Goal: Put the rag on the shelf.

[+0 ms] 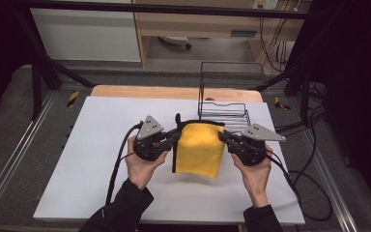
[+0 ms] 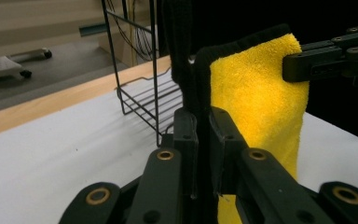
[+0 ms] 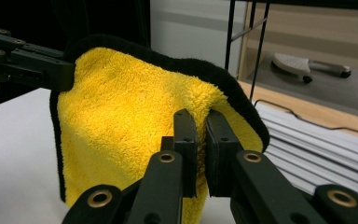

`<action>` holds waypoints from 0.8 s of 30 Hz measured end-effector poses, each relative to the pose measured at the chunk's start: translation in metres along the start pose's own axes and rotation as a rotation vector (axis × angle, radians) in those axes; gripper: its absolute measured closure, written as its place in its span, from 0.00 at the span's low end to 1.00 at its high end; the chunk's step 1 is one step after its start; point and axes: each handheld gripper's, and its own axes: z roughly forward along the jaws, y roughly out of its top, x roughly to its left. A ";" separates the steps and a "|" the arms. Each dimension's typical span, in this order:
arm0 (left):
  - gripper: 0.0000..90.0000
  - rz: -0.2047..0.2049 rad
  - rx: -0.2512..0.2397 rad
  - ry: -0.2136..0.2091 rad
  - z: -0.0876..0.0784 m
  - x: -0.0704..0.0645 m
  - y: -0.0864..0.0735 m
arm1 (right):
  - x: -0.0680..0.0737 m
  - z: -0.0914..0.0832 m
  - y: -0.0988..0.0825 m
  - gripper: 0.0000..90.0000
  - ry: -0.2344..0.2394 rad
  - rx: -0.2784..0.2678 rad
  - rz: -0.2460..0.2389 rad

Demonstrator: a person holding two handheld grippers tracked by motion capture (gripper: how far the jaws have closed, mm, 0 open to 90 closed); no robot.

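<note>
Standing beside the rig, I noted one white table (image 1: 101, 159), its far right corner hidden behind one black wire rack (image 1: 224, 104) and its near edge cut off by the person's two dark sleeves. The rack's tall back frame was hard to trace against the floor in the high view; in the left gripper view, the rack (image 2: 135, 88) was cut off at the top edge.

One yellow cloth (image 1: 200, 150) with a black border hung in the air above the middle of the table, stretched between the two grippers. Its top edge ran level from left to right, and its long axis ran vertically, with the free lower edge pointing down at the table. Whether that lower edge touched the surface could not be determined. Its folded rear layers were concealed.

The left gripper (image 1: 174, 134) was clamped onto the cloth's upper left corner; in the left gripper view, the black border (image 2: 200, 84) rose from between the closed jaws. The right gripper (image 1: 223, 137) was clamped onto the upper right corner, and the right gripper view showed yellow pile (image 3: 135, 121) pinched between both jaws.
</note>
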 end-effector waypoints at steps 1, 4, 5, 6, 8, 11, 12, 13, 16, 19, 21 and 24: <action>0.91 0.002 -0.006 0.001 0.000 0.000 0.002 | 0.000 -0.001 0.002 0.94 -0.005 -0.008 -0.005; 0.91 0.012 -0.024 0.005 -0.002 -0.001 0.008 | 0.001 -0.004 0.008 0.94 -0.013 -0.028 -0.013; 0.91 0.012 -0.033 0.006 -0.002 -0.001 0.009 | 0.000 -0.005 0.010 0.94 -0.016 -0.036 -0.014; 0.91 0.013 -0.039 0.007 -0.002 -0.001 0.011 | 0.000 -0.006 0.012 0.94 -0.018 -0.046 -0.013; 0.91 0.015 -0.052 0.008 -0.003 -0.001 0.015 | 0.000 -0.008 0.016 0.94 -0.022 -0.060 -0.016; 0.91 0.023 -0.068 0.008 -0.002 -0.001 0.020 | 0.000 -0.010 0.021 0.94 -0.031 -0.083 -0.019; 0.91 0.026 -0.077 0.004 -0.002 -0.001 0.022 | 0.000 -0.011 0.022 0.94 -0.035 -0.091 -0.017; 0.91 0.029 -0.083 0.005 -0.002 0.000 0.024 | 0.000 -0.012 0.024 0.94 -0.036 -0.098 -0.017; 0.91 0.029 -0.106 0.006 -0.001 0.000 0.028 | -0.001 -0.014 0.028 0.94 -0.043 -0.123 -0.014; 0.91 0.032 -0.133 0.012 0.000 -0.001 0.033 | -0.002 -0.016 0.032 0.94 -0.053 -0.144 -0.019; 0.91 0.032 -0.154 0.014 0.000 -0.002 0.037 | -0.002 -0.018 0.034 0.94 -0.056 -0.162 -0.019; 0.91 0.027 -0.182 0.013 0.001 -0.003 0.042 | -0.003 -0.020 0.038 0.94 -0.060 -0.190 -0.024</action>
